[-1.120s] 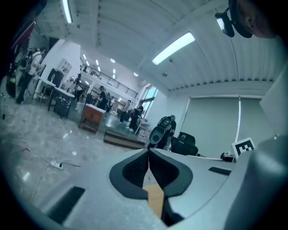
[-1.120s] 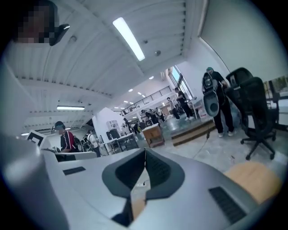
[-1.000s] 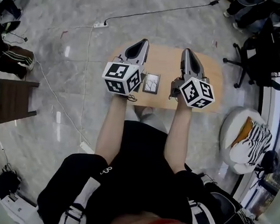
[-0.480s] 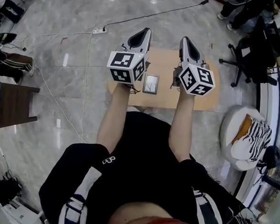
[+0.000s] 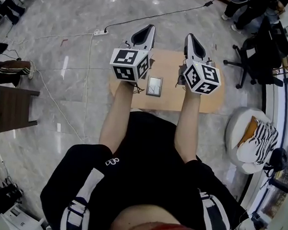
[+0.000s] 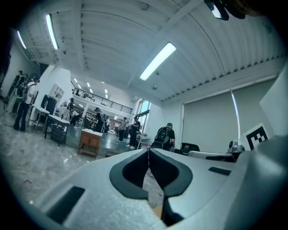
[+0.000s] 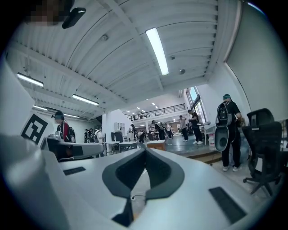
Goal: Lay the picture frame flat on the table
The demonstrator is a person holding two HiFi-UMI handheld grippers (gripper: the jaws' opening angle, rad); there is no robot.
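The small grey picture frame (image 5: 155,86) lies flat, face up, on the light wooden table (image 5: 164,103), between my two forearms. My left gripper (image 5: 149,27) is held above the table's far left part, jaws together and nothing in them. My right gripper (image 5: 189,35) hovers to the right of the frame, likewise shut and empty. Both point level, away from me. In the left gripper view the left gripper (image 6: 149,149) shows tips that meet, with only the hall beyond. In the right gripper view the right gripper (image 7: 145,149) looks the same. Neither gripper touches the frame.
A power strip (image 5: 101,32) with its cable lies on the marble floor beyond the table. A dark side table (image 5: 14,109) stands at the left, an office chair (image 5: 256,61) at the right, and a white seat with a striped cloth (image 5: 253,142) nearer me. People stand far off.
Both grippers have risen above the table and sit higher in the head view. The picture frame has stayed flat on the table.
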